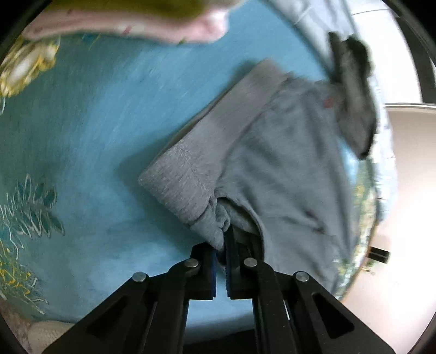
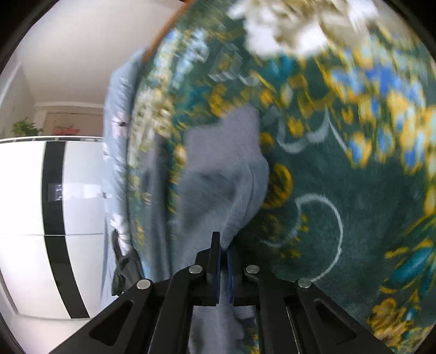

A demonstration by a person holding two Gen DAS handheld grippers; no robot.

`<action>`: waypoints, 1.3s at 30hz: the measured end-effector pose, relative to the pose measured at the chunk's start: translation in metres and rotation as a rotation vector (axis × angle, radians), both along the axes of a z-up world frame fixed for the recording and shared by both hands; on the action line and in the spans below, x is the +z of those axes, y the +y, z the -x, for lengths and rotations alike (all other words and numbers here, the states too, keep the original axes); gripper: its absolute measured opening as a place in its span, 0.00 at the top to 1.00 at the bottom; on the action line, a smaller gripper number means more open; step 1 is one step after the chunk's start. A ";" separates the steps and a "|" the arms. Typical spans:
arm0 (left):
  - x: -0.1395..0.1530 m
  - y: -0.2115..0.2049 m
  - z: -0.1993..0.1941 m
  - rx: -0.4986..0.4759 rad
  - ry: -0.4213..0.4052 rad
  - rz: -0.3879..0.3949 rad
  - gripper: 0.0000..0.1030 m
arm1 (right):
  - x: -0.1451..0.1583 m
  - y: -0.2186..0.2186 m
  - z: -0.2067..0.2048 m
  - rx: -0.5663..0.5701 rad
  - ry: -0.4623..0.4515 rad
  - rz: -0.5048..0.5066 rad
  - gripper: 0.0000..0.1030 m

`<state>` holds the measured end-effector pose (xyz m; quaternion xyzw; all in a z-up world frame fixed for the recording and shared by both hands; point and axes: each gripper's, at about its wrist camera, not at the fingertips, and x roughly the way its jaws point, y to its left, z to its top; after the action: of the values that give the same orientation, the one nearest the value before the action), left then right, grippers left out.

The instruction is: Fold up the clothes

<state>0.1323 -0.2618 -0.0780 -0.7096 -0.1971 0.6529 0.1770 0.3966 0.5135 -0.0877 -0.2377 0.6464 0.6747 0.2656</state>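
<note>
The grey garment [image 1: 272, 152] lay spread on the teal flowered blanket [image 1: 95, 130], its ribbed band toward the left and a dark piece of clothing [image 1: 351, 92] at its far right corner. Your left gripper [image 1: 222, 245] had its jaws clamped together on a bunched fold at the garment's near edge. Your right gripper [image 2: 223, 250] was likewise pinched shut on the grey cloth, with a white cabinet [image 2: 27, 190] standing off to the left, beyond the blanket's edge.

A teal floral blanket [image 1: 81, 136] carries grey trousers [image 1: 272, 163] and a pink cloth [image 1: 163, 24].
</note>
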 end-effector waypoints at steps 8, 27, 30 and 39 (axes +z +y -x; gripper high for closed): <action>0.000 -0.019 -0.012 -0.042 -0.071 0.019 0.96 | 0.023 -0.008 -0.024 0.040 -0.057 -0.064 0.97; -0.001 -0.001 0.037 0.133 -0.186 -0.114 0.96 | 0.088 -0.004 0.031 0.077 -0.082 -0.173 0.97; 0.014 0.007 0.051 0.128 -0.172 -0.155 0.96 | 0.097 0.000 0.047 0.080 -0.079 -0.183 0.97; 0.060 0.025 0.105 0.181 -0.140 -0.289 0.96 | 0.127 0.014 0.146 0.172 -0.106 -0.248 0.97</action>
<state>0.0268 -0.2365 -0.0178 -0.6999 -0.3638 0.5799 0.2036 0.2510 0.5279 0.0396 -0.2927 0.5203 0.7563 0.2677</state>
